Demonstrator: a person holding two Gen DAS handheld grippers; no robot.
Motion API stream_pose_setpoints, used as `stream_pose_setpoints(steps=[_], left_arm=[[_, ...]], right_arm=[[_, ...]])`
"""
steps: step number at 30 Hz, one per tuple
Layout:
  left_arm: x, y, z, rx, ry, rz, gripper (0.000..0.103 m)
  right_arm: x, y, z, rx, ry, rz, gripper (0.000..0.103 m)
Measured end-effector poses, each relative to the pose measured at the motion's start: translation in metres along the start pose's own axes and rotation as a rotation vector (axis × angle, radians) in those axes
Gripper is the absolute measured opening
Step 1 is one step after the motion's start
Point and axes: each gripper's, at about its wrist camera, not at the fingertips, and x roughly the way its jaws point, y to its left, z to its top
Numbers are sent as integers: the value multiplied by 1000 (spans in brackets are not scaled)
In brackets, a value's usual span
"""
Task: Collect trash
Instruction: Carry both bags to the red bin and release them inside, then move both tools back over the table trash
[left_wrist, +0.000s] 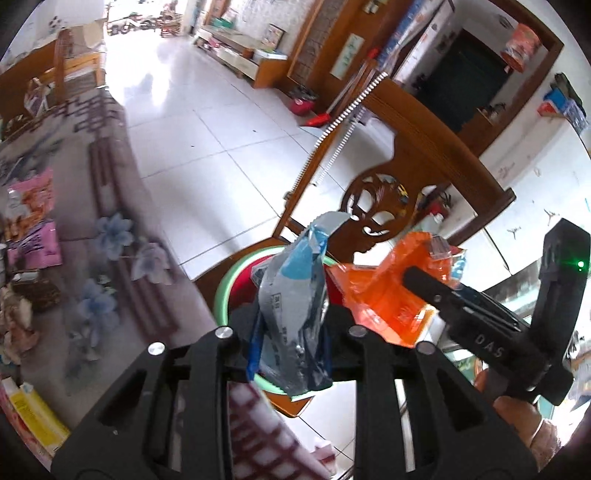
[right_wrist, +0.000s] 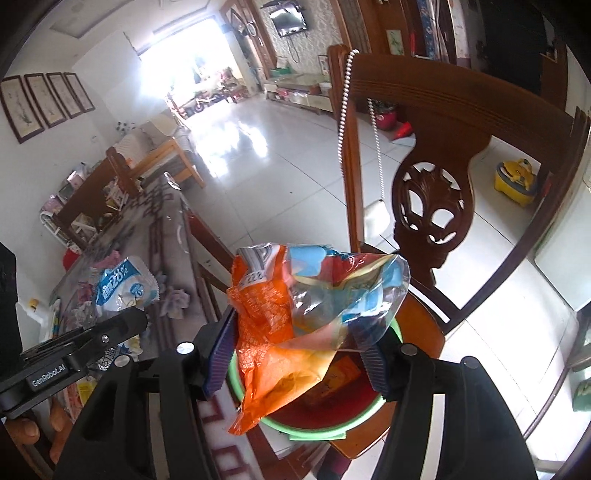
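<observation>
My left gripper (left_wrist: 291, 328) is shut on a silver and blue wrapper (left_wrist: 295, 314) and holds it above a green-rimmed red basin (left_wrist: 225, 291) on a wooden chair seat. My right gripper (right_wrist: 295, 354) has its jaws apart, with an orange and clear wrapper (right_wrist: 280, 325) lying between the blue pads (right_wrist: 218, 354), over the same basin (right_wrist: 321, 428). The right gripper also shows in the left wrist view (left_wrist: 417, 277) with the orange wrapper (left_wrist: 384, 295). The basin holds some trash (right_wrist: 340, 373).
A table with a floral cloth (left_wrist: 122, 258) stands to the left, with a pink packet (left_wrist: 33, 225) and other packets on it. A blue and white bag (right_wrist: 125, 284) lies on that table. The carved chair back (right_wrist: 432, 206) rises behind the basin. White tiled floor (left_wrist: 207, 140) lies beyond.
</observation>
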Motion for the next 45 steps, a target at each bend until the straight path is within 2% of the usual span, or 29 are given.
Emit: stream_pose_setpoints(steps=[1,2,3,6,11,17,20,25,29,32,36,41,45], left_arm=[[4,-4,1,5,8,-13,51],[4,-5,0,6,6,-18,64],[5,-6,1,4,-2,-25,65],[8,-7,1,7,0,-26,67],[-3,6,-6,-37,-20,5,72],[-42,49,-30,-147,-87,111,73],[-65,80,-38,-206,-125,166,73],[-110,148,-63,-298,-184,284,77],[-145,208,-94,-372,-180,350,77],[-169,249,-121,-388,-161,398,77],[-191,282,-151,-312,-115,395,78],[-185,295,-178,-30,11,374,78],[-171,294,-193,175,115,322,78]], right_arm=[[2,-3,0,2,5,-2,66],[3,-5,0,4,10,-3,73],[4,-8,0,8,11,-3,79],[4,-13,2,25,2,-12,84],[0,-13,3,40,-5,-9,85],[3,8,2,19,-1,29,85],[9,30,0,-8,19,51,85],[18,89,-8,-102,44,98,85],[24,137,-23,-158,72,122,85],[26,176,-36,-212,96,147,85],[30,225,-55,-259,129,194,85],[27,282,-84,-327,152,241,85],[27,304,-105,-337,177,255,85]])
